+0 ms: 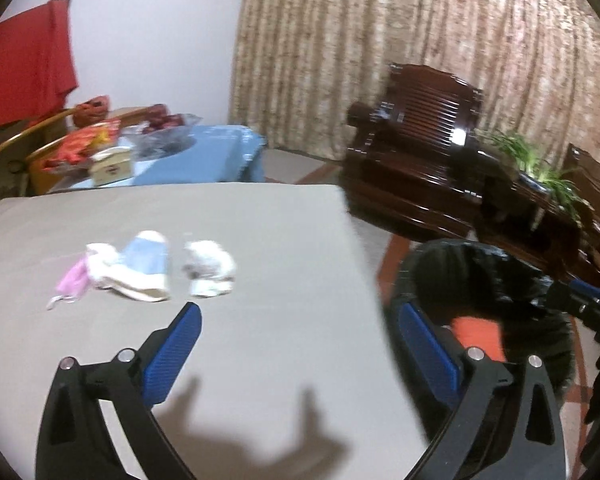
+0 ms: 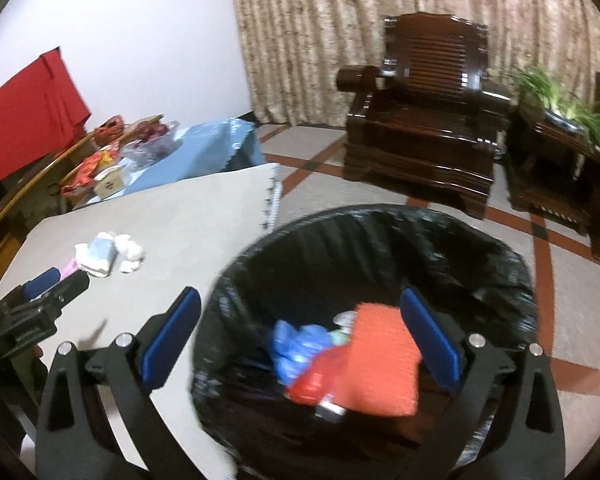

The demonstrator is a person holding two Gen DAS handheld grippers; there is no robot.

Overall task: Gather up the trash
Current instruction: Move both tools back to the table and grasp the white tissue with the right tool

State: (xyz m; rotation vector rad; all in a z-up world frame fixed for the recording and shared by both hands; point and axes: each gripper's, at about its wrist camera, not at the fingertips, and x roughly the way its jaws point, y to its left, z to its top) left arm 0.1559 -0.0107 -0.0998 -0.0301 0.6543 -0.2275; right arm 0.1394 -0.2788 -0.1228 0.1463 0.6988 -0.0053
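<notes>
A small heap of trash lies on the grey table [image 1: 260, 240]: a pink face mask [image 1: 74, 280], a white and blue crumpled wrapper [image 1: 140, 268] and a white tissue wad [image 1: 209, 266]. My left gripper [image 1: 300, 340] is open and empty, above the table short of the heap. My right gripper [image 2: 300, 332] is open and empty above a black-lined bin [image 2: 380, 248] that holds an orange sheet [image 2: 384, 364] and blue and red scraps. The heap also shows in the right wrist view [image 2: 108, 254]. The bin [image 1: 480, 280] stands off the table's right edge.
A dark wooden armchair [image 2: 424, 112] and a side table with a plant [image 2: 556, 120] stand behind the bin. A blue-covered table [image 1: 204, 156] with bags and a small box sits behind the grey table. The left gripper [image 2: 48, 280] shows at the right wrist view's left edge.
</notes>
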